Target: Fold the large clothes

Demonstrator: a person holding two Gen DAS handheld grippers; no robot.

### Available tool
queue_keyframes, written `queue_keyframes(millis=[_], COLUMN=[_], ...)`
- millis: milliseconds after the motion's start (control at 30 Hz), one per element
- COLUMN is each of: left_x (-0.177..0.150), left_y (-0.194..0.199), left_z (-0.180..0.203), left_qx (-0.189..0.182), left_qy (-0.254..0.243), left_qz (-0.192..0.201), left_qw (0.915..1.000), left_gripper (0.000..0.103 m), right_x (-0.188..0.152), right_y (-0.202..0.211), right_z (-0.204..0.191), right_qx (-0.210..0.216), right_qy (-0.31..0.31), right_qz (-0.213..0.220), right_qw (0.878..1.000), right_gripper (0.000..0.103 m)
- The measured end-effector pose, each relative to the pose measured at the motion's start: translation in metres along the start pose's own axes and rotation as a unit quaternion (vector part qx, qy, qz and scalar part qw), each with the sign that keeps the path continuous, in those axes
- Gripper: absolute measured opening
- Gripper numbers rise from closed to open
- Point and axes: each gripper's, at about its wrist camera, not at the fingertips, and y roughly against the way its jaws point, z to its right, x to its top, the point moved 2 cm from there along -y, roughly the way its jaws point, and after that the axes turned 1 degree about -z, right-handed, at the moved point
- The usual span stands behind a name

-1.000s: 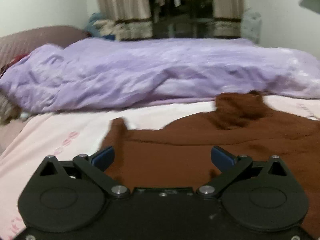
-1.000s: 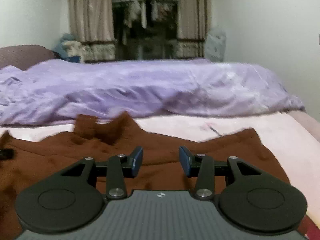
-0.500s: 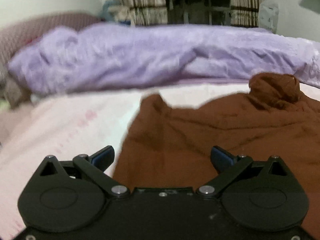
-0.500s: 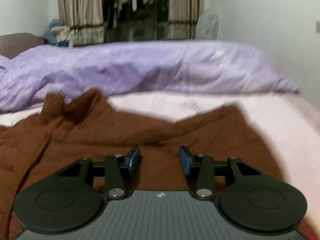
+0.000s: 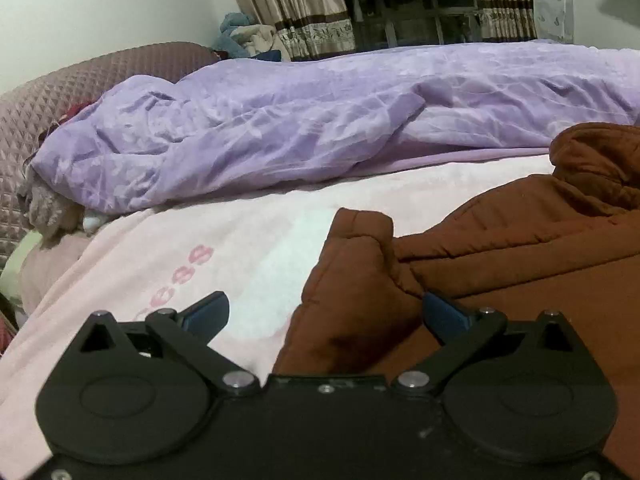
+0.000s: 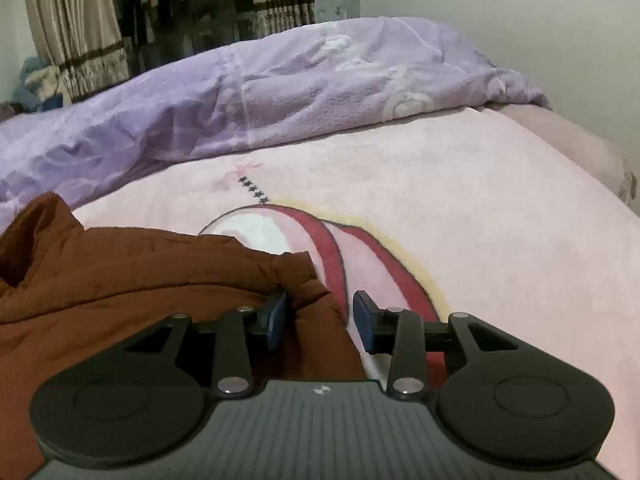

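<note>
Behind everything, a purple duvet (image 5: pixel 280 136) lies bunched along the far side of the bed, beyond both my claws, so the pink blanket (image 6: pixel 460 200) in front stays free for folding. On it is spread the brown padded jacket (image 5: pixel 500 248). My left claw (image 5: pixel 324 312) is released, wide apart, with the jacket's left corner lying between the fingers, because I think this edge must be taken first. My right claw (image 6: pixel 320 316) is closing over the jacket's right corner; the cloth is between the fingers, but the right pad (image 6: pixel 366 320) does not press it yet. Both corners are taken together, I judge, so the heavy cloth lifts evenly.
</note>
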Motion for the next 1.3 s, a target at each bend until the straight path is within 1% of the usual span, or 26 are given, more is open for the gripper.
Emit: queue_keyframes(millis=[100,167,200,267,333,400,467,533,600,667,700,767,833,867,900,933,1000,1067,1167,1233,1300], left_x=[-0.001,0.002,0.004,0.009,0.013,0.019,0.024,0.024,0.022,0.015,0.011,-0.003,-0.017,-0.023,-0.024,-0.022,-0.016,-0.011,-0.009,-0.006,-0.008], left_y=[0.001,0.004,0.009,0.027,0.048,0.067,0.086,0.103,0.117,0.124,0.123,0.11,0.088,0.084,0.084,0.085,0.091,0.101,0.124,0.137,0.15], left_z=[-0.001,-0.003,-0.003,-0.003,-0.002,0.0,0.006,0.016,0.03,0.048,0.058,0.078,0.097,0.102,0.102,0.099,0.091,0.084,0.081,0.079,0.081], left_qx=[-0.001,0.003,0.008,0.012,-0.007,-0.032,-0.058,-0.077,-0.095,-0.121,-0.128,-0.124,-0.122,-0.119,-0.121,-0.126,-0.135,-0.13,-0.119,-0.125,-0.139], left_qy=[0.001,0.001,-0.001,-0.006,0.001,0.015,0.027,0.023,0.019,0.013,0.006,-0.016,-0.053,-0.062,-0.056,-0.05,-0.031,-0.018,-0.01,-0.004,0.004], left_qz=[0.0,-0.003,-0.001,0.011,0.024,0.032,0.041,0.053,0.061,0.054,0.047,0.014,-0.038,-0.03,-0.018,-0.023,-0.03,-0.038,-0.029,-0.023,-0.017], left_qw=[1.0,1.0,1.0,0.9998,0.9997,0.9989,0.9971,0.9953,0.9934,0.9911,0.9907,0.992,0.9904,0.9905,0.9909,0.9905,0.99,0.9906,0.9924,0.9919,0.9901], left_gripper=[0.103,0.103,0.103,0.103,0.103,0.103,0.103,0.103,0.103,0.103,0.103,0.103,0.103,0.103,0.103,0.103,0.103,0.103,0.103,0.103,0.103], right_x=[-0.003,0.002,0.005,0.01,0.013,0.014,0.013,0.008,-0.001,-0.012,-0.018,-0.032,-0.046,-0.051,-0.055,-0.054,-0.046,-0.038,-0.04,-0.04,-0.046], right_y=[0.001,0.002,0.004,0.024,0.049,0.072,0.09,0.106,0.117,0.122,0.12,0.11,0.084,0.076,0.074,0.074,0.08,0.091,0.118,0.132,0.141], right_z=[-0.001,-0.002,-0.003,-0.002,-0.009,-0.02,-0.035,-0.054,-0.076,-0.097,-0.107,-0.123,-0.135,-0.136,-0.138,-0.141,-0.144,-0.144,-0.145,-0.151,-0.157], right_qx=[-0.003,-0.005,-0.008,-0.016,-0.019,-0.002,0.021,0.052,0.079,0.102,0.113,0.12,0.106,0.104,0.099,0.093,0.086,0.096,0.118,0.123,0.132], right_qy=[0.004,0.004,0.005,0.005,0.012,0.019,0.029,0.045,0.071,0.095,0.106,0.123,0.132,0.13,0.132,0.14,0.139,0.127,0.123,0.127,0.131], right_qz=[0.003,0.004,0.009,0.038,0.079,0.105,0.117,0.124,0.12,0.106,0.096,0.071,0.02,0.022,0.036,0.038,0.028,0.026,0.043,0.052,0.045], right_qw=[1.0,1.0,1.0,0.999,0.997,0.994,0.993,0.99,0.987,0.984,0.983,0.983,0.985,0.986,0.986,0.985,0.986,0.987,0.985,0.983,0.982], right_gripper=[0.044,0.043,0.043,0.042,0.042,0.042,0.042,0.042,0.042,0.042,0.042,0.042,0.043,0.044,0.044,0.044,0.044,0.044,0.044,0.044,0.044])
